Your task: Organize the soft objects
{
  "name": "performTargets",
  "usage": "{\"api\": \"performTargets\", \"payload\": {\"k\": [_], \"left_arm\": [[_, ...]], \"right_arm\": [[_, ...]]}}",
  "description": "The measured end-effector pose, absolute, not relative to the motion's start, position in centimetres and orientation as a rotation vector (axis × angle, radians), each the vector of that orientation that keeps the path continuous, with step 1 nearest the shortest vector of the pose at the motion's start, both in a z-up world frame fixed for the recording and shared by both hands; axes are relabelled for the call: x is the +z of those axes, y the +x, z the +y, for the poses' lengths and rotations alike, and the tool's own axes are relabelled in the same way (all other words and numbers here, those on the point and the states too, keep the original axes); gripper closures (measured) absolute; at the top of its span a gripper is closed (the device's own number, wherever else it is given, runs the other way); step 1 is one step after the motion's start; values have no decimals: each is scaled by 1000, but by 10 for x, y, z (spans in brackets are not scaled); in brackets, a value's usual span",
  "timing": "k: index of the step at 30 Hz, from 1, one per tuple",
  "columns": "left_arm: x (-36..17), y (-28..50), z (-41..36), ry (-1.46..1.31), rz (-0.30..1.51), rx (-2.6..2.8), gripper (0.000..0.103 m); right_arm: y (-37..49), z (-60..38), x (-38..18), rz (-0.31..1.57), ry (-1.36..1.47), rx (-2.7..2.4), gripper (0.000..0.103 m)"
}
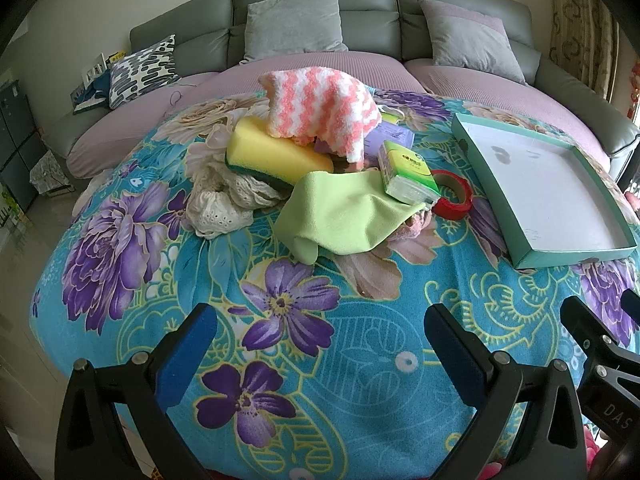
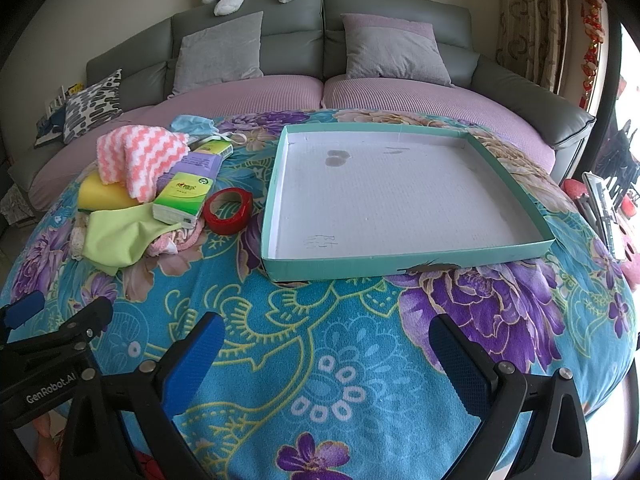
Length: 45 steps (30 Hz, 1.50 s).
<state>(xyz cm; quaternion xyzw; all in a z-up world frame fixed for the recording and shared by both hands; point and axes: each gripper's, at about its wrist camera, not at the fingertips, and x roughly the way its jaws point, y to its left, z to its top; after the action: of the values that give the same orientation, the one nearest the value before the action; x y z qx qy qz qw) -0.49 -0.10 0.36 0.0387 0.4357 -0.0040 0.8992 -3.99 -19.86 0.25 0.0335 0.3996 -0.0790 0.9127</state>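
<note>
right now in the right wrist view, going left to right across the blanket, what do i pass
yellow sponge → pink and white striped cloth → green tissue pack → red tape roll → teal box lid

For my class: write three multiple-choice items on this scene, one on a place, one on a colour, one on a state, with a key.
1. Where does the striped towel lie?
A. in the tray
B. on top of the pile
C. on the sofa

2. What colour is the tape roll?
A. red
B. blue
C. white

3. How is the left gripper?
A. shut on a cloth
B. shut, empty
C. open, empty

Key: B, it rests on the sponge; A, the ring beside the teal tray is red; C, its fingers stand apart over the blanket.
</note>
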Motion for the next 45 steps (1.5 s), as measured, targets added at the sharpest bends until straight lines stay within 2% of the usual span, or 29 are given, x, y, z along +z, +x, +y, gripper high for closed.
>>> {"api": "performTargets", "payload": {"k": [30,45], "left_arm": [[2,-4,-1,76,906,-8,0],[55,44,36,-111,832,-86,0]], "right_arm": [[-41,-200,2,832,83,-158,0],[-5,-203,50,714,134,-62,0]]}}
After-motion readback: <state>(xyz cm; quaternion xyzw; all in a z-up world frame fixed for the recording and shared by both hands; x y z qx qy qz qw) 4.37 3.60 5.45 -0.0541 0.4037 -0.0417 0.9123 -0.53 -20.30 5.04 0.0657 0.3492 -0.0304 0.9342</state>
